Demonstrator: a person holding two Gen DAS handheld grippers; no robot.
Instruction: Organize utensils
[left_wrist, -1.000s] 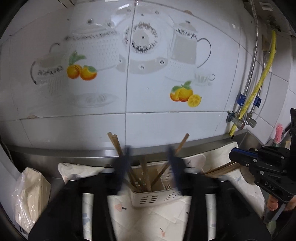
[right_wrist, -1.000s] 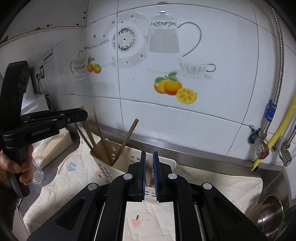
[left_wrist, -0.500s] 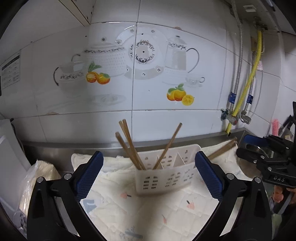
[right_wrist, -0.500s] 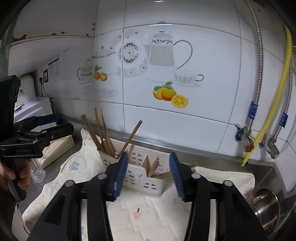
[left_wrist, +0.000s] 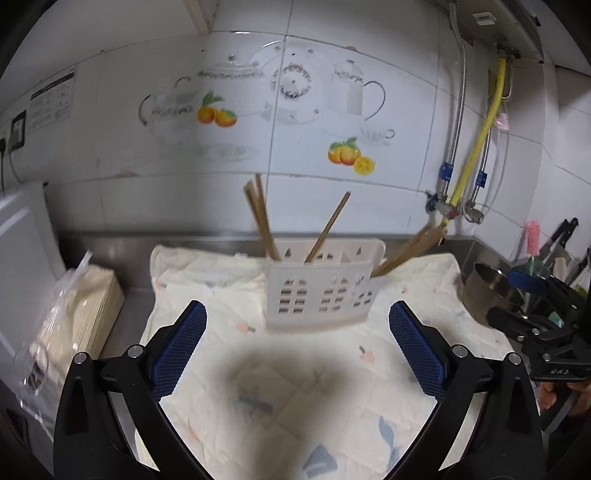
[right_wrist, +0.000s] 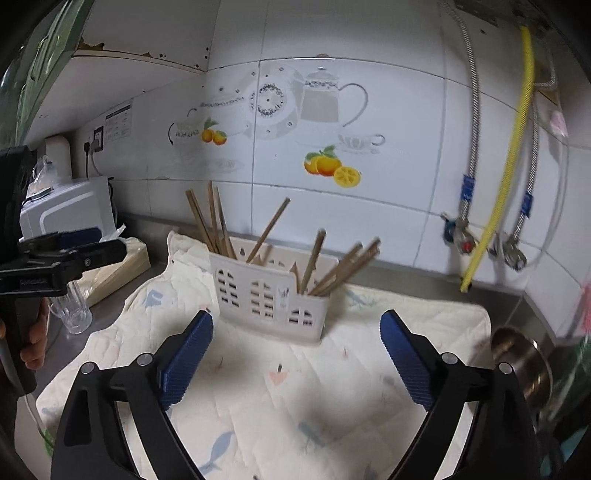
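A white slotted utensil holder (left_wrist: 319, 286) stands on a pale quilted cloth (left_wrist: 295, 387) against the tiled wall; it also shows in the right wrist view (right_wrist: 269, 295). Wooden chopsticks (left_wrist: 260, 218) stand in its left compartment, and more chopsticks (right_wrist: 343, 267) lean out of its right end. My left gripper (left_wrist: 297, 345) is open and empty, back from the holder. My right gripper (right_wrist: 297, 356) is open and empty, also short of the holder. Each gripper shows at the edge of the other's view.
A bagged stack of cream paper (left_wrist: 79, 314) lies left of the cloth. A clear glass (right_wrist: 72, 310) stands by it. A steel pot (left_wrist: 491, 291) sits at the right. Hoses and valves (right_wrist: 491, 236) hang on the wall at right. A white appliance (right_wrist: 66, 210) stands far left.
Both grippers opened and pulled back from the holder. The right gripper was shut over the holder a second ago; chopsticks now lean in the right compartment.
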